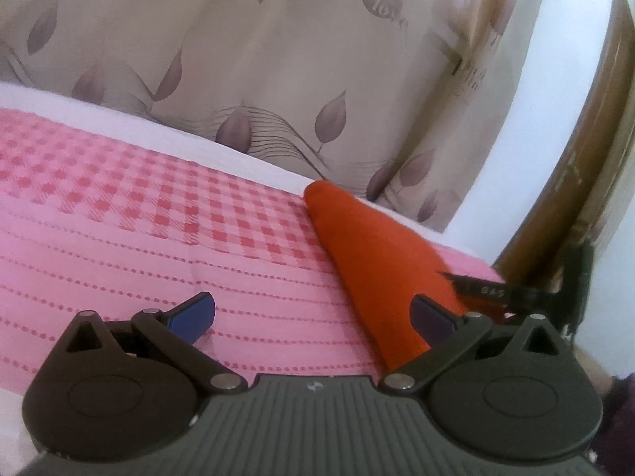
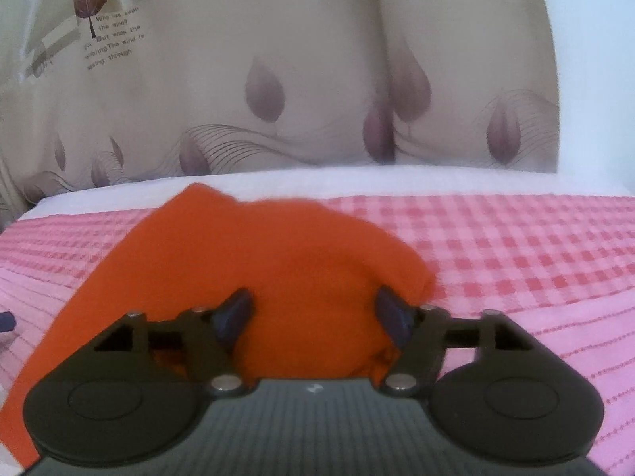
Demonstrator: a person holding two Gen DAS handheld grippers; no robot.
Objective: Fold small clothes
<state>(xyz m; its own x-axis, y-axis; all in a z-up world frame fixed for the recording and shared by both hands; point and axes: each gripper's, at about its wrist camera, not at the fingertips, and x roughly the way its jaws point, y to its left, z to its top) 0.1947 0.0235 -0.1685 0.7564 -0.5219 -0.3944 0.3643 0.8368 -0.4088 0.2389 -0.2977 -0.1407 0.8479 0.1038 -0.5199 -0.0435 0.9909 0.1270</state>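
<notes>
An orange garment lies on the pink checked bed cover, to the right in the left wrist view. My left gripper is open and empty just above the cover, its right finger over the garment's edge. In the right wrist view the orange garment fills the middle, bunched into a rounded mound. My right gripper is open, with its fingers on either side of the mound. Part of the right gripper shows at the right of the left wrist view.
A beige curtain with purple leaf prints hangs behind the bed. A white sheet edge runs along the far side of the pink cover. A wooden frame stands at the right.
</notes>
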